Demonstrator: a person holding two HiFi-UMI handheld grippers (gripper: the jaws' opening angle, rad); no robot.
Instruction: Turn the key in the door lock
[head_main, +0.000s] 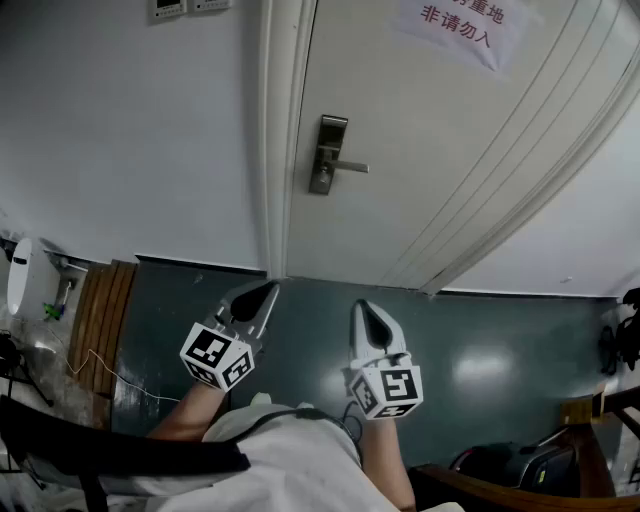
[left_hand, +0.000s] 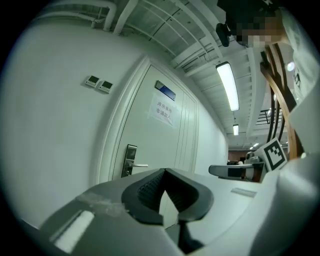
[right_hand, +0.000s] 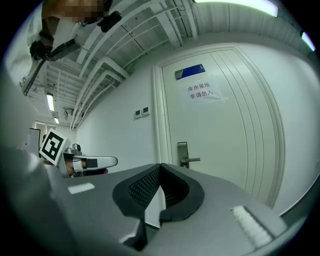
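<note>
Two grippers sit in the lower centre of the head view, the left gripper (head_main: 266, 290) and the right gripper (head_main: 366, 308). Each has its jaws closed together on nothing, and both point level toward the door (head_main: 430, 170) while standing well apart from it.

The door lock (head_main: 327, 153) is a tall metal plate at upper centre, near the door's left edge, with a lever handle (head_main: 350, 166) pointing toward frame right. No key can be made out on the plate from here; it is too small to tell.

Handling (judged): a key should be light, thin, stiff and smooth. It is best pinched flat across the faces of its head, close to the plate, so that the pads do not slip as the lock resists. The jaws must part before taking hold.

Count:
- one door
- one lock plate
- one lever handle
- one paper notice (head_main: 455, 25) at upper right
- one blue plate (right_hand: 190, 71) above the notice
- two wall panels (left_hand: 98, 84) left of the frame
- two grippers
- no key seen
</note>
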